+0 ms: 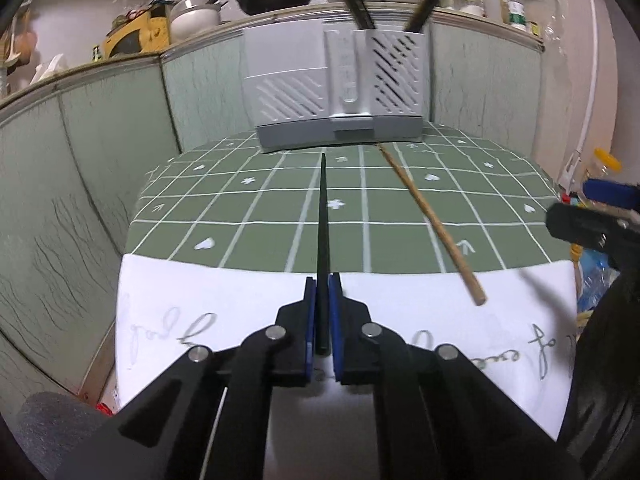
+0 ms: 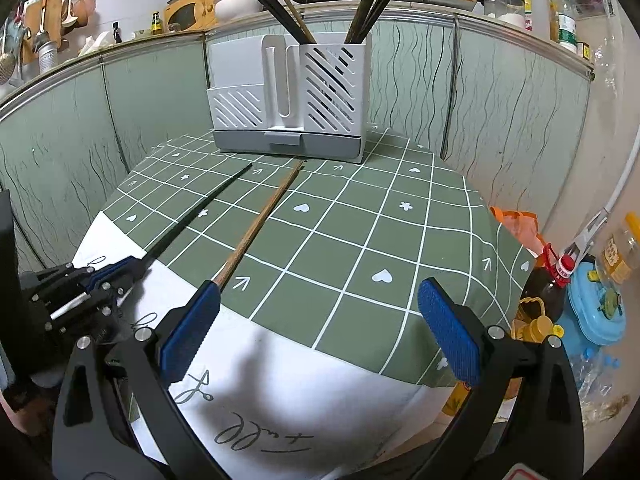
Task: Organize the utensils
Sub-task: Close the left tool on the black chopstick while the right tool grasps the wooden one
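Left claw: closed on the thick end of the black chopstick, blue pads pressed to both sides.
Right claw: wide open, holding nothing, low over the near edge of the worktop.
Black chopstick: long axis straight along the left claw's fingers, thin tip pointing at the white holder; whether the tip touches the cloth cannot be told.
Wooden chopstick: flat on the worktop just beside the black one, loose, thin end toward the holder, thick end by the right claw's left pad.
Holder: at the far end of the worktop, dark chopsticks already upright in its slotted bin.
Step in hand, likely: carry to the bin.
Doing it well: lift clear, tilt tip-down, keep grip firm, line up above the opening before release.
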Motion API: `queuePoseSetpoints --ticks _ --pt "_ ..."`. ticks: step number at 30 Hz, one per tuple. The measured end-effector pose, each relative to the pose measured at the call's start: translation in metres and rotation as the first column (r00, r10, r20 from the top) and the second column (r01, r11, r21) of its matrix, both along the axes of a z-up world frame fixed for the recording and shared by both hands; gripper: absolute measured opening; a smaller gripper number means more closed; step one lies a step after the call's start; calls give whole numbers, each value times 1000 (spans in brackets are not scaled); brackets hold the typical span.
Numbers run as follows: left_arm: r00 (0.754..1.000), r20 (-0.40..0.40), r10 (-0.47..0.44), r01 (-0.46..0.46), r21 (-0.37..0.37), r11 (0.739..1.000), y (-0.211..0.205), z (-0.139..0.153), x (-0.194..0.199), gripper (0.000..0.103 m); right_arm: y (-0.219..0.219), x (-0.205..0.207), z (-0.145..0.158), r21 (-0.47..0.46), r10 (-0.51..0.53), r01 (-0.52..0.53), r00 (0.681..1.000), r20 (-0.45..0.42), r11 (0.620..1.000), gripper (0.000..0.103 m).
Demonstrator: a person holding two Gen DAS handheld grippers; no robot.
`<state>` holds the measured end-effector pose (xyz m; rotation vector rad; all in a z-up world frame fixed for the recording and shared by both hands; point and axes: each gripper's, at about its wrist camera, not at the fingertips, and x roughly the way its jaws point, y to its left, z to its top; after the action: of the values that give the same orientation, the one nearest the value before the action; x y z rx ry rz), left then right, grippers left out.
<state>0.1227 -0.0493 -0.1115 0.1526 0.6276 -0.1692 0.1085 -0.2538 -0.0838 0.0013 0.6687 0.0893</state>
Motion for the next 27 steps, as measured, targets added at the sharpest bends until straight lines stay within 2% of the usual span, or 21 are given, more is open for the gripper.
queuePoseSetpoints --ticks 19,21,24,26,27 --pt "995 -27 96 -97 -51 994 69 12 12 8 63 16 -25 -5 33 -33 999 -21 999 92" --pt "994 -32 103 -105 -58 993 74 12 14 8 70 20 -29 -12 25 -25 999 -24 1000 85" --pt "993 -40 109 -111 -64 992 77 10 15 8 76 23 -35 -15 1 -1 1000 -31 1000 65" --pt "993 -42 109 -112 -68 991 78 9 15 8 78 23 -38 -17 -14 13 999 -34 1000 40" --pt "993 -43 108 -111 -71 991 78 9 15 8 78 23 -39 -21 -24 23 999 -30 1000 33"
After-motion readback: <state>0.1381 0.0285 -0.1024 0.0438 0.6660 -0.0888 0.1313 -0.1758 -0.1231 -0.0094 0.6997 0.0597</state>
